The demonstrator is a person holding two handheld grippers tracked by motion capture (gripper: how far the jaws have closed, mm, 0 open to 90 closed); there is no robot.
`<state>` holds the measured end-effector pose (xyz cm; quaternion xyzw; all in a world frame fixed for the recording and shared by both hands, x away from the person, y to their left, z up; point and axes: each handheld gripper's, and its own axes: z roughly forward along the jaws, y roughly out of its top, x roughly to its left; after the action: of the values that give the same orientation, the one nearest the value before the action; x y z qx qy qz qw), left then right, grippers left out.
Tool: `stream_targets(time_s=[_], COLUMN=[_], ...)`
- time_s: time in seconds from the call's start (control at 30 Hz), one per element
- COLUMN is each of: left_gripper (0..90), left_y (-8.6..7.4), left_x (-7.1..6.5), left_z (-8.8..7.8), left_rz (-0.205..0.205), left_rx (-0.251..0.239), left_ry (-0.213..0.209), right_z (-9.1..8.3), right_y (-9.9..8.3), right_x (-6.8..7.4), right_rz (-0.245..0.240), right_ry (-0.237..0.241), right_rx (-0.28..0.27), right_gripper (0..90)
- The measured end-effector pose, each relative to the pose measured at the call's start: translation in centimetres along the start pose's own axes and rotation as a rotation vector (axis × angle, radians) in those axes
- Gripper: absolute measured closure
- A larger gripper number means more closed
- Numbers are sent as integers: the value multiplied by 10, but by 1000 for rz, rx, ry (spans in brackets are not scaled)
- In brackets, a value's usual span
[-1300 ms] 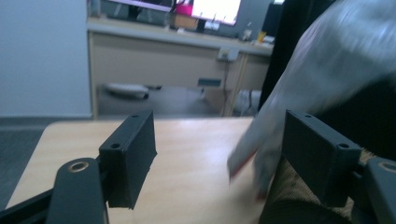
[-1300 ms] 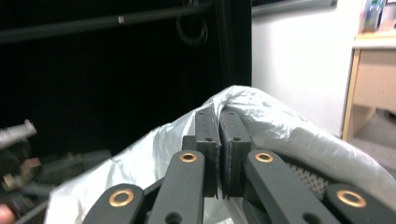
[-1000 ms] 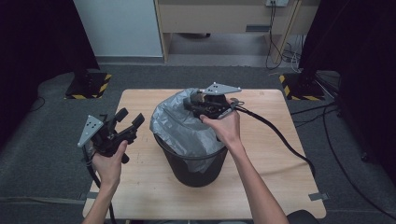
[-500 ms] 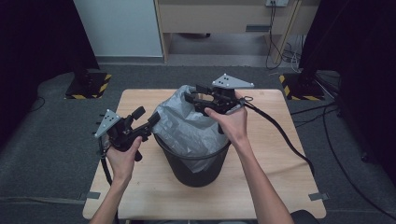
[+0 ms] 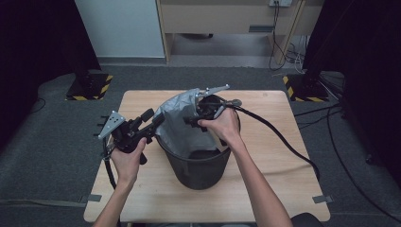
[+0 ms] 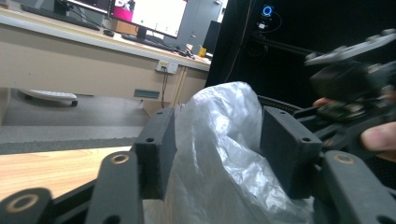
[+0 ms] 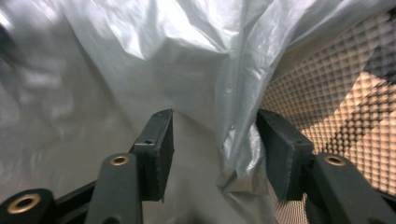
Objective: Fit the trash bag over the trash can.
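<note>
Presently, item: grey plastic liner bag [image 5: 182, 124], half-fitted in black mesh bin [image 5: 198, 163], centre of wooden surface [image 5: 283, 161].
- Left gripper [image 5: 156, 119], bin's 9 o'clock: jaws part-open, just been closing, bag bulge between pads [image 6: 280, 140], not yet pinched; likely to draw film over rim.
- Right gripper [image 5: 189, 120], 12 o'clock, inside bin: jaws part-open, just eased inward, loose fold [image 7: 238, 154] between, unclamped; mesh wall behind.

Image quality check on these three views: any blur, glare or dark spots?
High view: sharp and evenly lit, dark at the side edges. Left gripper view: bag sharp, right gripper behind it motion-blurred. Right gripper view: bag blurred with glare at upper left; mesh bin wall soft.
</note>
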<state>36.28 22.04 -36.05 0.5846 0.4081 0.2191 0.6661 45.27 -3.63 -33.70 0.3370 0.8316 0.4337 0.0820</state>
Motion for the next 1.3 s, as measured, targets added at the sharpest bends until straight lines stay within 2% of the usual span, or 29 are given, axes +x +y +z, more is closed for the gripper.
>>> stream_targets(time_s=[0.03, 0.17, 0.27, 0.33, 0.37, 0.4, 0.43, 0.5, 0.57, 0.6, 0.63, 0.67, 0.7, 0.77, 0.8, 0.9, 1.03, 1.1, 1.13, 1.17, 1.2, 1.23, 1.3], left_gripper=[488, 565, 622, 666, 680, 702, 719, 766, 859, 876, 876, 885, 886, 887, 887, 887, 886, 885, 884, 882, 875, 857, 738], left_y=[0, 0, 1, 3, 3, 4, 6, 8, 11, 11, 12, 14, 15, 16, 16, 14, 8, 7, 5, 5, 3, 3, 6], left_x=[0, -4, -5, -5, -5, -6, -8, -11, -11, -11, -13, -17, -20, -26, -29, -40, -50, -52, -54, -54, -53, -52, -49], left_z=[0, -1, -1, -2, -2, -2, -3, -4, -7, -7, -9, -11, -12, -13, -13, -13, -11, -10, -9, -9, -7, -7, -10], left_rz=[0, 6, 14, 21, 21, 30, 61, 77, 72, 72, 79, 98, 105, 117, 120, 151, 151, 154, 155, 155, 139, 123, 101], left_rx=[0, -1, -5, 0, 0, 6, 17, 20, 9, 9, 5, -6, -13, -16, -18, 14, 46, 62, 86, 86, 100, 90, 58], left_ry=[0, -10, 7, 17, 17, 29, 49, 63, 49, 49, 45, 32, 17, -7, -32, -73, -133, -144, -161, -161, -178, -185, -166], right_z=[0, -12, -25, -33, -33, -40, -42, -46, -49, -50, -50, -51, -51, -49, -48, -43, -32, -29, -21, -16, -13, -10, -5], right_y=[0, 4, 6, 9, 9, 11, 12, 14, 15, 15, 15, 16, 17, 17, 18, 24, 33, 33, 32, 30, 28, 25, 20], right_x=[0, 2, 3, 2, 2, 1, 0, -1, -1, -1, -1, -1, -1, 0, 1, 8, 21, 23, 23, 23, 22, 21, 18], right_rz=[0, -6, -16, -14, -14, -15, -14, -17, -19, -17, -17, -20, -17, -6, -6, -70, -97, -100, -100, -105, -113, -111, -119], right_ry=[0, 9, -6, -34, -34, -61, -65, -69, -67, -66, -66, -53, -44, -12, 4, 8, 51, 57, 61, 62, 56, 58, 42], right_rx=[0, -136, -247, -316, -316, -388, -408, -455, -483, -494, -494, -525, -530, -548, -544, -495, -462, -442, -393, -362, -339, -313, -273], right_gripper=[465, 372, 334, 316, 316, 307, 305, 303, 300, 300, 300, 306, 309, 318, 319, 322, 335, 342, 356, 360, 368, 380, 389])
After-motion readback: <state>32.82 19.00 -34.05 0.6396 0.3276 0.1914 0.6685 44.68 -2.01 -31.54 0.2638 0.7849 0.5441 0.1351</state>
